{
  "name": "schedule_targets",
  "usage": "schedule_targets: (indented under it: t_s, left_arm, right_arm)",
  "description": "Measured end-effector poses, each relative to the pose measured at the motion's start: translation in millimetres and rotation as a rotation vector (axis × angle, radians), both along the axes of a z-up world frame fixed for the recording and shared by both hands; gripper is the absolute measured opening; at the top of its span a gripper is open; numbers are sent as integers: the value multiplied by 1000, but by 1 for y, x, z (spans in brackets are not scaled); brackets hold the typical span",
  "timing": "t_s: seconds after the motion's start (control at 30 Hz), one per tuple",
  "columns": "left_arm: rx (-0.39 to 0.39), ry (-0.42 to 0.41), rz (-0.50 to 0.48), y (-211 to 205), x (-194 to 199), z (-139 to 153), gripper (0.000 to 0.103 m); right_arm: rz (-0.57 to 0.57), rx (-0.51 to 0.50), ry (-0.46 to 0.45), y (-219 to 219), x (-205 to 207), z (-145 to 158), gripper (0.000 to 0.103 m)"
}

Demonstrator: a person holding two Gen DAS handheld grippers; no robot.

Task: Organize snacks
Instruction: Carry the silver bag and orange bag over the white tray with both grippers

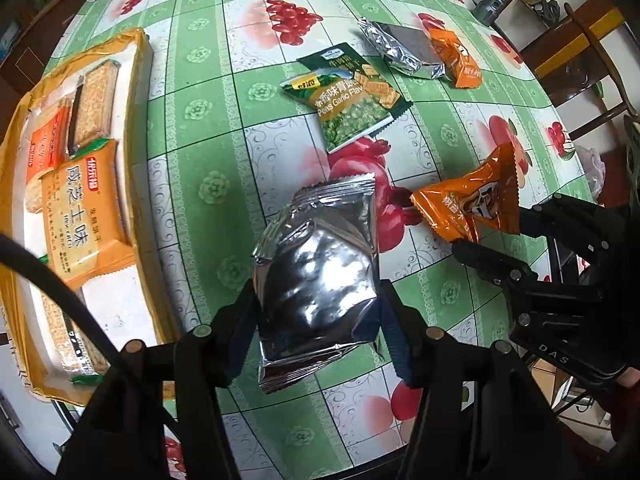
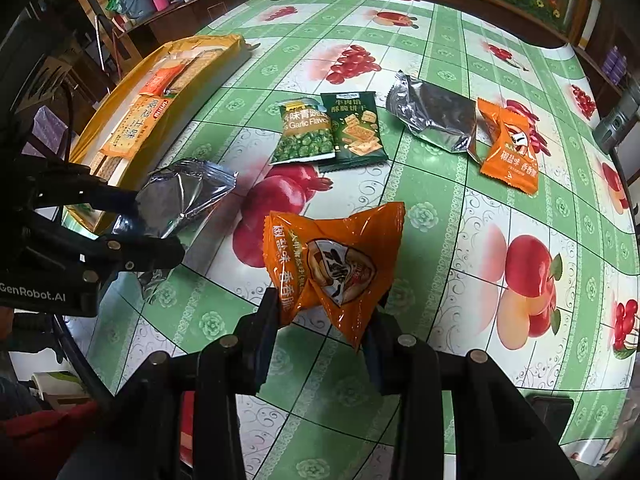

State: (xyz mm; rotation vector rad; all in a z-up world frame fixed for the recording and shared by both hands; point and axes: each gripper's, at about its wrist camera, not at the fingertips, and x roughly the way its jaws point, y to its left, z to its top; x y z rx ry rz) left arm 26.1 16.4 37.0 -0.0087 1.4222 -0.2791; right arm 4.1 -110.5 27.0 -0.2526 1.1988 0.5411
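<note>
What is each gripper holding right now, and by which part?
Left gripper clamps the silver foil packet across its lower sides. Right gripper pinches the orange snack packet across its lower part.

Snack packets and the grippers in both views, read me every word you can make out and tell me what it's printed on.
"Peas Garlic Flavor": green pea packet.
"GenRobot.AI": left gripper body.
"DAS": right gripper body.
Chinese print on the held orange packet, the tray's cracker packet and the dark green biscuit packet: not transcribed.
Silver packet: no text.

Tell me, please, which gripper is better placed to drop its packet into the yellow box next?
Left, probably. The left gripper holds the silver packet right beside the yellow box; the right gripper, with the orange packet, sits farther away.
</note>
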Motion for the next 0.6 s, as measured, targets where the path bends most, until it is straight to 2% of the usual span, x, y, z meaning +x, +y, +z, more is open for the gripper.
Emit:
schedule_targets:
  t_s: [0.6]
  left_arm:
    - [-36, -11, 14, 28, -7, 19, 59]
  right_arm:
    - [59, 19, -21, 25, -1, 18, 37]
